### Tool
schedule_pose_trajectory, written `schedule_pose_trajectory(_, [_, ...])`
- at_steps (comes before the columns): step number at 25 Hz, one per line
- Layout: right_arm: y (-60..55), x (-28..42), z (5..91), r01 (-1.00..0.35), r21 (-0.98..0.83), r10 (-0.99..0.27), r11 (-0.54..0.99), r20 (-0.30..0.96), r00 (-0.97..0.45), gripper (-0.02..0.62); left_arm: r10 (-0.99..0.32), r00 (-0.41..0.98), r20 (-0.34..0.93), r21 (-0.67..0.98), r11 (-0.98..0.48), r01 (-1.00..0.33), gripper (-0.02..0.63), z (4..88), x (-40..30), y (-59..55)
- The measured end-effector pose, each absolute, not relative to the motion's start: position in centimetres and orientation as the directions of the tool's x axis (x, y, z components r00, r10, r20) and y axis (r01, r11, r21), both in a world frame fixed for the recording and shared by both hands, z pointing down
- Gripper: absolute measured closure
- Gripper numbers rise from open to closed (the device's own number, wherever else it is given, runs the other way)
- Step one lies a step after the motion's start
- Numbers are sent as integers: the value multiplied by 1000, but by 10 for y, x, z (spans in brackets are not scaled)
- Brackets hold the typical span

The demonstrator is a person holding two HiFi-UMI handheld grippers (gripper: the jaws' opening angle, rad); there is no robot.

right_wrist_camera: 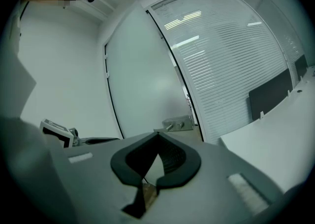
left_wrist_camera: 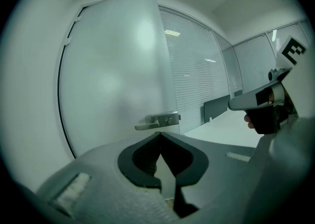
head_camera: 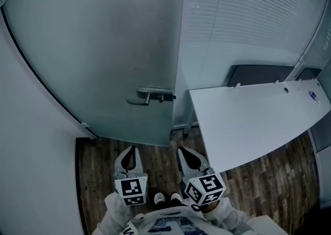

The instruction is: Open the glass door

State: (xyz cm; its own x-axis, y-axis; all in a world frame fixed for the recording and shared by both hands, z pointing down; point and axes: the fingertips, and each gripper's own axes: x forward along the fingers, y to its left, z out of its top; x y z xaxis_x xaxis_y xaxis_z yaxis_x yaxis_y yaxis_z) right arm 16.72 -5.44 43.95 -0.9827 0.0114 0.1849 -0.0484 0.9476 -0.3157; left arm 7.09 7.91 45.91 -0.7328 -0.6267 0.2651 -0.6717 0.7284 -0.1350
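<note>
The frosted glass door (head_camera: 103,48) stands closed ahead of me, with a metal lever handle (head_camera: 150,95) near its right edge. Both grippers hover low over the floor, short of the door and touching nothing. My left gripper (head_camera: 130,150) is shut and empty, below and slightly left of the handle. My right gripper (head_camera: 186,152) is also shut and empty, to the right of the door's edge. In the left gripper view the handle (left_wrist_camera: 157,119) shows just above the closed jaws of the left gripper (left_wrist_camera: 158,134). The right gripper view has the handle plate (right_wrist_camera: 178,123) above the right gripper (right_wrist_camera: 158,134).
A white desk (head_camera: 258,120) juts in from the right, its corner close to my right gripper. A glass wall with blinds (head_camera: 248,12) runs beside the door. A plain wall (head_camera: 31,151) closes the left side. The floor is dark wood planks (head_camera: 98,161).
</note>
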Motion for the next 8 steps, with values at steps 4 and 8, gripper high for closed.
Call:
schedule_pose_trajectory(4, [-59, 171, 442, -50, -318, 11, 947, 188, -982, 592, -630, -729, 266, -135, 725, -676, 601, 460, 75, 73])
schedule_pose_trajectory(8, [-66, 170, 443, -52, -317, 10, 947, 190, -982, 592, -630, -729, 268, -136, 725, -676, 601, 460, 73, 66])
